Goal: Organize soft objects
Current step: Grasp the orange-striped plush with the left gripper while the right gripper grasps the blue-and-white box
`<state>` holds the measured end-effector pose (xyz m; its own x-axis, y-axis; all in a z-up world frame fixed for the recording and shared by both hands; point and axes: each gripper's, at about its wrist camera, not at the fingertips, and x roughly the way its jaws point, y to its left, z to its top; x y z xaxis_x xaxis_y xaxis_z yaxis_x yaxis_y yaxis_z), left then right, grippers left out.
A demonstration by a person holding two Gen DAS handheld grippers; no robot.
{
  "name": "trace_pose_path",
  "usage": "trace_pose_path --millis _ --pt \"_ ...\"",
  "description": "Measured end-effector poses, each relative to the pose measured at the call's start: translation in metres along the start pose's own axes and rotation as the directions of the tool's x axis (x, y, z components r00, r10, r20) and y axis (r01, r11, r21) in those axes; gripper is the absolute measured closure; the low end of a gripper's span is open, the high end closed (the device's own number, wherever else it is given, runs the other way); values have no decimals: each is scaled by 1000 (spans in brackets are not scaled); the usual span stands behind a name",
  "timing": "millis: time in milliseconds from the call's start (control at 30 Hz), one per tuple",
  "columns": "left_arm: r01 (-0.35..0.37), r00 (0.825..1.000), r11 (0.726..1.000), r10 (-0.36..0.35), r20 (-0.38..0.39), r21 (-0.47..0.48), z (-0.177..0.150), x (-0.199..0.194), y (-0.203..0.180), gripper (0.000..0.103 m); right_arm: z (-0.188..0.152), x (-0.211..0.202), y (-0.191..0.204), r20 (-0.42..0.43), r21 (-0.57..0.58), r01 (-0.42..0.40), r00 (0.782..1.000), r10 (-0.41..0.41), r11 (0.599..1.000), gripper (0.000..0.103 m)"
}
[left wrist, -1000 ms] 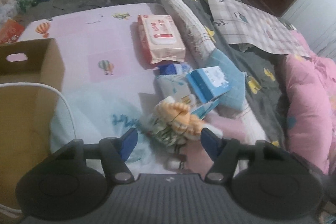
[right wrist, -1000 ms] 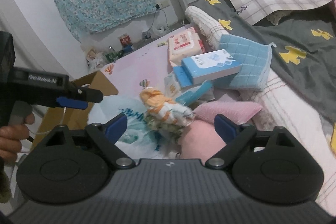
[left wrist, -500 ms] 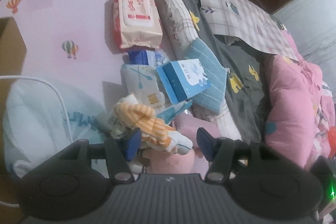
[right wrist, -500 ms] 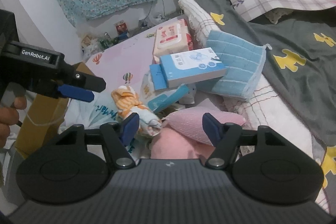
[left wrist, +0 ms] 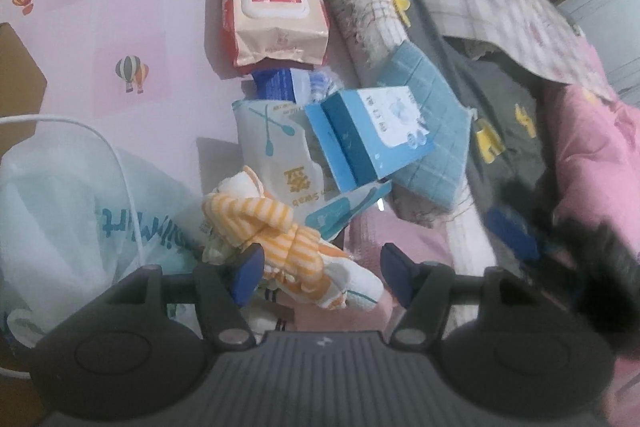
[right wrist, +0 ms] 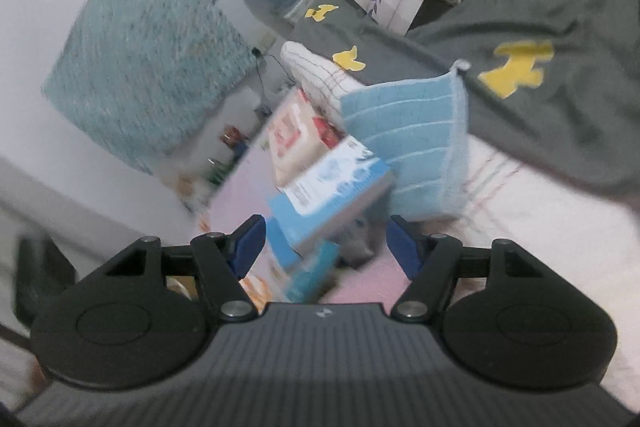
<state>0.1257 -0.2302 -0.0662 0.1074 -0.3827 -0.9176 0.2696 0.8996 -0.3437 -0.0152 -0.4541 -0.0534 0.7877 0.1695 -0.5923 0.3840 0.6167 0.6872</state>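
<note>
An orange-striped cloth bundle [left wrist: 264,223] lies on the pile at the bed's edge. My left gripper [left wrist: 322,273] hangs just over it. Its jaws are opening, the cloth's white end lies between them, and the pads do not press it. A blue tissue box [left wrist: 368,135] leans on a light blue quilted cloth [left wrist: 432,131]. In the blurred, tilted right wrist view my right gripper [right wrist: 326,245] points at that box [right wrist: 332,187] and the blue cloth [right wrist: 408,131]. Its jaws are opening with nothing gripped. The right gripper [left wrist: 520,235] shows as a dark blur at the right of the left wrist view.
A pink wet-wipes pack [left wrist: 276,7], a white swab pack [left wrist: 280,151] and a teal flat pack [left wrist: 344,207] lie around the box. A pale plastic bag [left wrist: 68,211] and a cardboard box [left wrist: 20,87] sit at the left. A grey blanket [right wrist: 540,7] and pink quilt [left wrist: 592,167] cover the right.
The left gripper came down and closer over the orange cloth. The right gripper rolled, so its view tilts, and moved in toward the tissue box with narrower jaws than a second ago.
</note>
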Motion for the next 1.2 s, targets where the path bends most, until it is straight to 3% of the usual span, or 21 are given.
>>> trace_pose_path --millis 167,333,533,767,933,1100,1200 --pt "-29 1000 1000 29 -11 0 -2 8 -6 40 15 41 -2 -58 152 25 998 -16 988 33" --pt "-33 999 999 33 -18 -33 -3 11 -5 39 24 82 -15 -153 358 69 988 -14 931 33" --pt "-28 1000 996 27 -16 -85 0 13 -2 30 23 113 -19 -202 461 125 979 -34 878 32" --pt "-70 998 993 69 -13 -94 1 19 -3 33 16 134 -29 -182 557 122 983 -23 822 32" --pt "-112 993 990 109 -35 -91 -1 25 1 47 6 145 -39 -158 611 104 987 -8 785 42" --pt "-106 994 990 105 -23 -97 -3 23 4 49 -1 146 -50 -112 647 62 994 15 760 60" --pt "-105 994 989 104 -21 -103 -3 22 4 49 -4 139 -57 -91 665 40 995 28 746 66"
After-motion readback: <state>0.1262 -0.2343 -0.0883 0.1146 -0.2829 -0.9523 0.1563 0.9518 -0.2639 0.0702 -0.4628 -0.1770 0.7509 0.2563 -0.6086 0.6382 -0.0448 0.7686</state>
